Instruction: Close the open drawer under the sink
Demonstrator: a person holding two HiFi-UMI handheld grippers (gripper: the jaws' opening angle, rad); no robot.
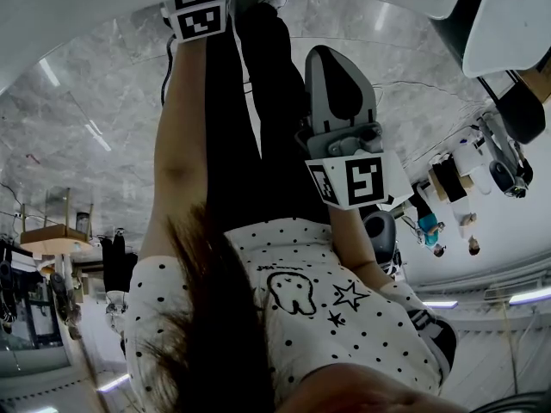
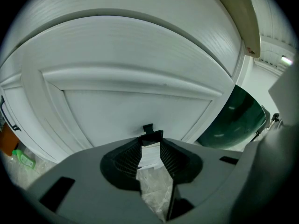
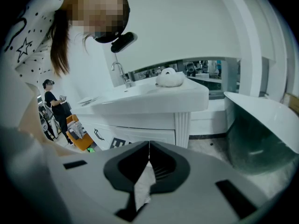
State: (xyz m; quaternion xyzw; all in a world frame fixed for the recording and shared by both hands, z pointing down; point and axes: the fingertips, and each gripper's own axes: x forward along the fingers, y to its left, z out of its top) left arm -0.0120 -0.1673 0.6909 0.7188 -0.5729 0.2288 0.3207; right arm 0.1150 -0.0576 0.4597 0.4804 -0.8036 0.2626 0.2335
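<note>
A white panelled drawer front (image 2: 135, 101) fills the left gripper view. Its small black handle (image 2: 152, 134) sits right between the tips of my left gripper (image 2: 152, 138), whose jaws are closed onto it with a narrow gap. In the head view only this gripper's marker cube (image 1: 198, 15) shows, at the top by the white cabinet edge (image 1: 77, 11). My right gripper (image 3: 149, 146) is shut with nothing in it and hangs back from the sink cabinet (image 3: 154, 99); the head view shows it (image 1: 337, 84) beside the person's legs.
A tap (image 3: 121, 73) and a white lump (image 3: 169, 77) are on the counter. Lower drawers carry a black handle (image 3: 99, 134). A white tub with a dark green inside (image 3: 261, 134) stands right of the cabinet. An orange seat (image 3: 77, 136) and a bystander (image 3: 52, 104) are at the left.
</note>
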